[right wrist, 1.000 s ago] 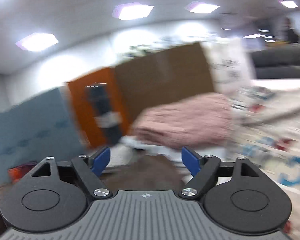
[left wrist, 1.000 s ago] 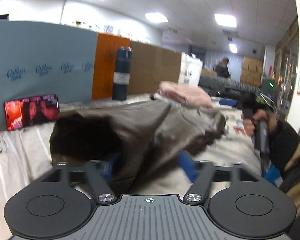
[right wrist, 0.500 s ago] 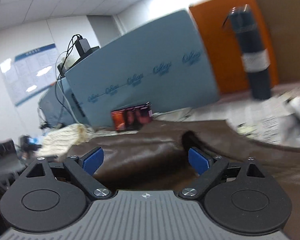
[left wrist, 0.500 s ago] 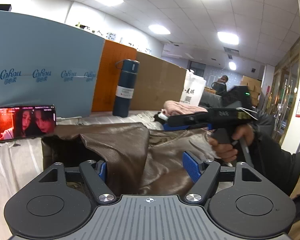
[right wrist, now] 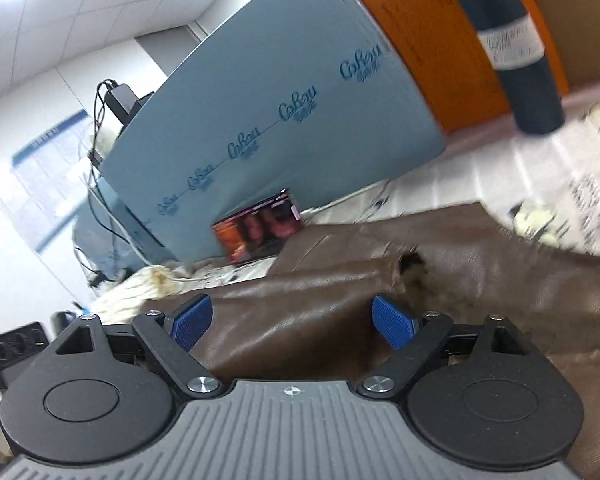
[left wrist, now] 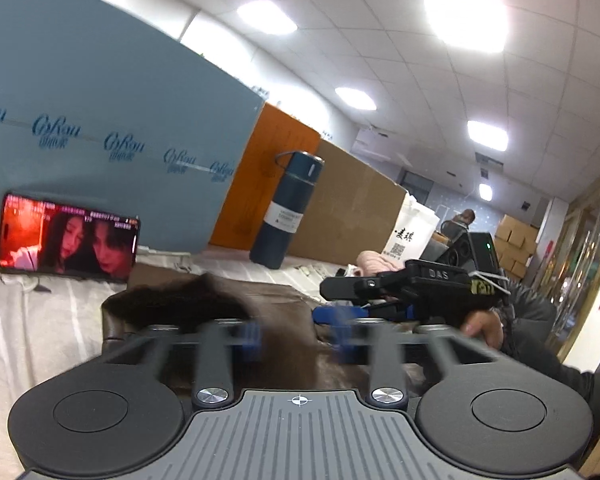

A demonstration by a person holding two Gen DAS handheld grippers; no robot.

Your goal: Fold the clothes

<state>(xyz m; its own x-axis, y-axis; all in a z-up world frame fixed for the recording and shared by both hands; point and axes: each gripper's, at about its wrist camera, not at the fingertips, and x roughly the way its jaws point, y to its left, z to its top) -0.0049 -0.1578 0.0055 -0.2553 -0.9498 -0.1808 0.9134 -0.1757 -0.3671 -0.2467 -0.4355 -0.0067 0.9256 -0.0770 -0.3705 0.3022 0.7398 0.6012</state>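
Since half a second ago my left gripper [left wrist: 296, 338] has narrowed its blue pads [left wrist: 251, 339] over the brown leather jacket [left wrist: 220, 308], and my right gripper [right wrist: 292, 322] has slid lower across the same garment. The left pads are smeared by motion; a fold of brown leather sits in the narrow gap between them, but I cannot tell whether they are clamped on it. My right gripper's pads [right wrist: 190, 322] stand wide apart, released, with a flat fold of the jacket lying between and just beyond them; whether they touch the leather I cannot tell.

The jacket lies spread on the pale printed cloth [left wrist: 40, 320] that covers the table. From the left wrist view a dark fur collar [left wrist: 180, 300] rises just past my left fingers. From the right wrist view a torn-looking opening with fuzzy lining [right wrist: 414, 266] shows just beyond my right pad. In the left wrist view my right gripper crosses above the jacket's right part, held by my right hand [left wrist: 482, 326].

Further back, a phone [left wrist: 66, 238] playing a video leans against a blue foam board [left wrist: 100, 120]. A dark blue flask [left wrist: 288, 210] stands upright beside an orange board [left wrist: 268, 176] and a cardboard sheet [left wrist: 348, 216]. A folded pink garment [left wrist: 374, 260] lies near a white bag [left wrist: 414, 232], well beyond the jacket.
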